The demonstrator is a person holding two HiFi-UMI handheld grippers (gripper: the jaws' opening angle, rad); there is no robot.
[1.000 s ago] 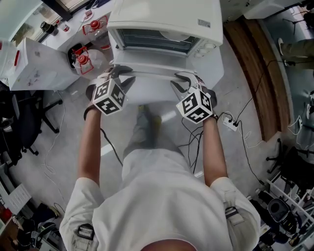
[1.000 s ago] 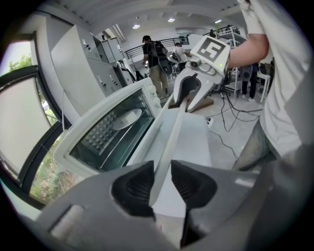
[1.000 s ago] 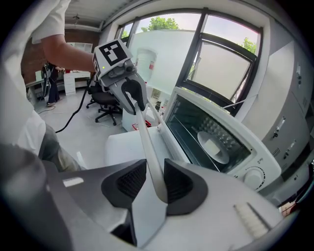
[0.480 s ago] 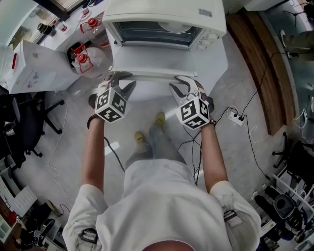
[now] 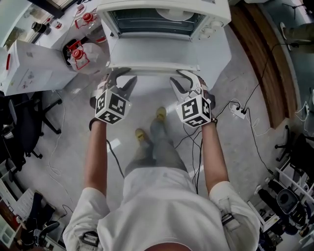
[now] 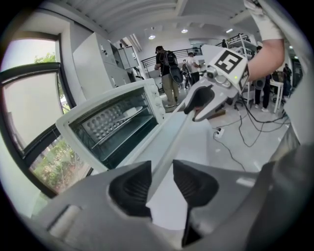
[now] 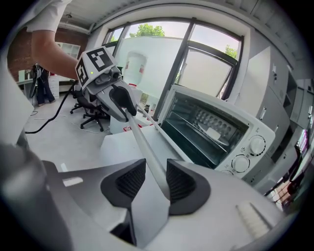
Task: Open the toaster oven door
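- The white toaster oven (image 5: 162, 10) stood at the top of the head view, its dark cavity facing the person.
- Its door (image 5: 167, 51) was swung fully down and lay roughly level, jutting out toward the person.
- The long pale handle (image 5: 152, 71) ran along the door's near edge.
- The left gripper (image 5: 120, 78) was at the handle's left end and the right gripper (image 5: 185, 81) at its right end, both angled downward.
- In the left gripper view, the handle (image 6: 171, 142) ran between the dark ribbed fingers (image 6: 132, 186). They had just been opening and stood loosely around the bar, with a gap on one side, not clamped.
- In the right gripper view, the handle (image 7: 142, 142) likewise passed between the 2 fingers (image 7: 181, 184). These had also just been opening. The bar lay against the right pad, with clear space at the left one.
- Each gripper view showed the other gripper at the far end of the bar.
- A wire rack (image 7: 216, 127) sat inside the oven, and 2 round knobs (image 7: 248, 147) were on its front panel.
- Red-capped bottles (image 5: 81, 51) stood just left of the oven.
- A power strip (image 5: 239, 112) with cables lay on the floor (image 5: 64, 147) at the right.
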